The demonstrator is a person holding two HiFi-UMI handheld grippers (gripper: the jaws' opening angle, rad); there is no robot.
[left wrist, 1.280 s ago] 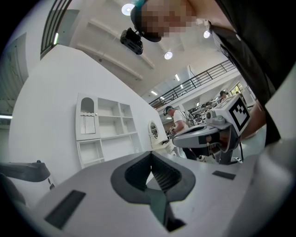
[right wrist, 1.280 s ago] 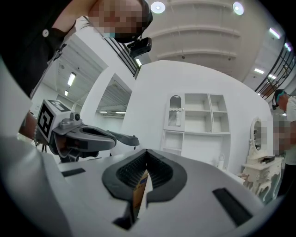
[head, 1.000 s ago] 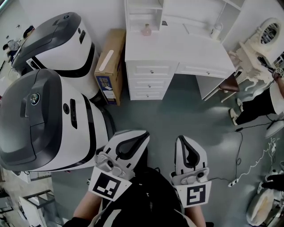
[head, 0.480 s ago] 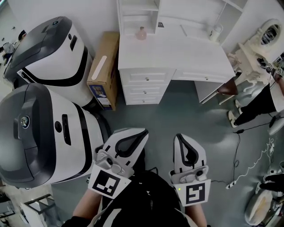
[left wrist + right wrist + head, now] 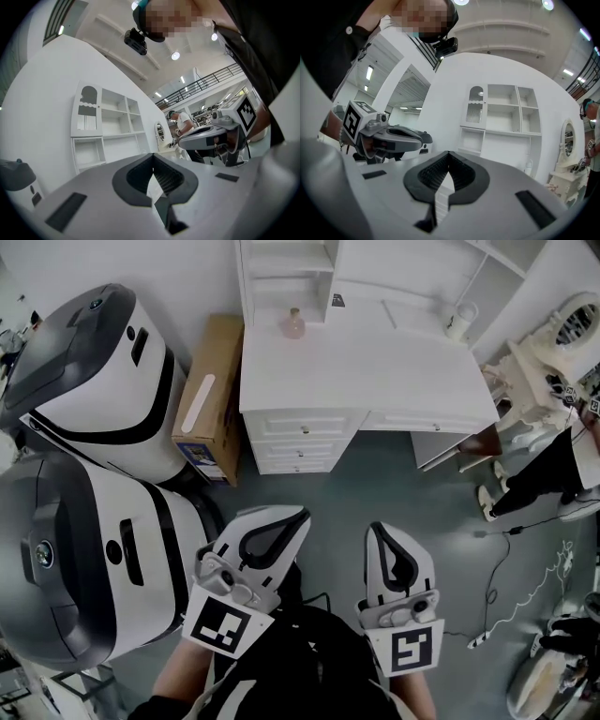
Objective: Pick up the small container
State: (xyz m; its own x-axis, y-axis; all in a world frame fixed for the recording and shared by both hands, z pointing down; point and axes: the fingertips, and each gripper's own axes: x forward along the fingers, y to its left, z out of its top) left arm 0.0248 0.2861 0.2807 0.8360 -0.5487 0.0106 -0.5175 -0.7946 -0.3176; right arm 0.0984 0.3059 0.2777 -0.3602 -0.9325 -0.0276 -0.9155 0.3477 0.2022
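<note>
Well short of the white bench, left gripper and right gripper were held level, fingers closed and empty, seemingly just for the approach; the small pink container stood far back beside its shelves.

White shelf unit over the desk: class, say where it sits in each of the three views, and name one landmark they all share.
Head view: the white shelf unit is at the top edge, left of centre.
Left gripper view: it is left of centre, at mid height.
Right gripper view: it is right of centre, at mid height.
Shared landmark: the oval mirror, to the right of the unit in each view.
</note>
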